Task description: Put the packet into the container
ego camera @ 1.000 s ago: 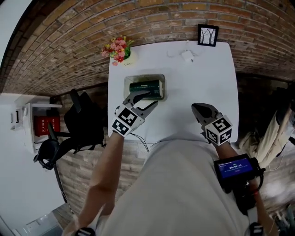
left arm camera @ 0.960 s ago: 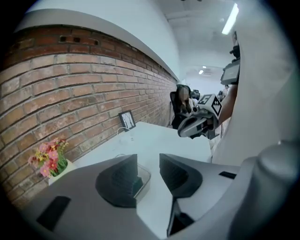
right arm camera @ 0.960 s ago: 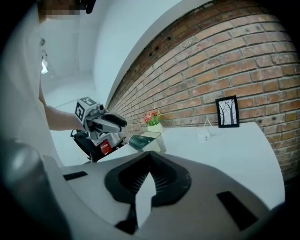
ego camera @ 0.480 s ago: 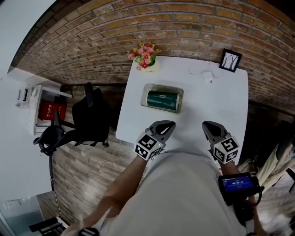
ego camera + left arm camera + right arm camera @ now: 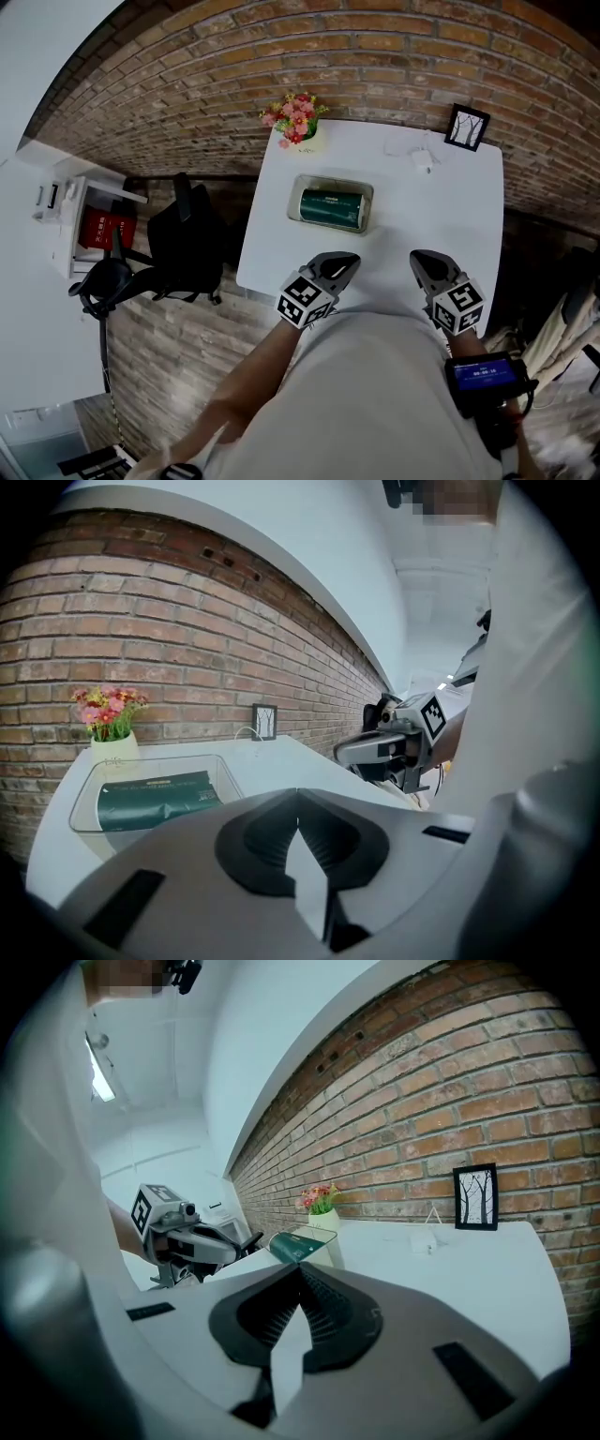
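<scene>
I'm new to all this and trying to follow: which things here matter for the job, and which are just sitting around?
Part of the job: green packet, lying in the clear container; left gripper and right gripper, both shut and empty.
Just lying about: flowers, picture frame, small white object, black chair.

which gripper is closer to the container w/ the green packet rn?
Left. The left gripper sits at the near edge of the table, almost straight in front of the container; right gripper is at the same edge but offset to the container's right, farther off.
</scene>
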Tool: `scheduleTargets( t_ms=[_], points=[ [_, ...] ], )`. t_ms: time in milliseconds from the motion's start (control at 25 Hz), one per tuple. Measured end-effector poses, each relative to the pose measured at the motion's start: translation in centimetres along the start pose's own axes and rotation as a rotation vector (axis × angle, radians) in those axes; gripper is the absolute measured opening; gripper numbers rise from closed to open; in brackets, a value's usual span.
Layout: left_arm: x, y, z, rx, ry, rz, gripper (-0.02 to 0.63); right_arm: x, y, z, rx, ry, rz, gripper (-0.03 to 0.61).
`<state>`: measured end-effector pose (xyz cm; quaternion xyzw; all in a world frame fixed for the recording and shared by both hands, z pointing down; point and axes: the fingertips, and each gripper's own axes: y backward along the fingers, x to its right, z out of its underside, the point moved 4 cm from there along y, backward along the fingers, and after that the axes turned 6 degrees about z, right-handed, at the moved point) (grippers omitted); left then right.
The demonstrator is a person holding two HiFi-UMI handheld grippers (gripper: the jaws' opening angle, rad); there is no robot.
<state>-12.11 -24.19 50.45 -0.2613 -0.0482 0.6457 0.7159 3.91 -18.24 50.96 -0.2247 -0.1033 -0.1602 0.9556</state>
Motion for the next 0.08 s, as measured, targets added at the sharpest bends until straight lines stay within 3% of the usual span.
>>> scheduleTargets(
  t_ms=[80],
  points=[
    [0.16, -0.23, -0.09, -0.004, -0.002, 0.009, 0.012, 0.07, 0.11, -0.03, -0.001, 0.000, 0.001, 0.011]
  ],
)
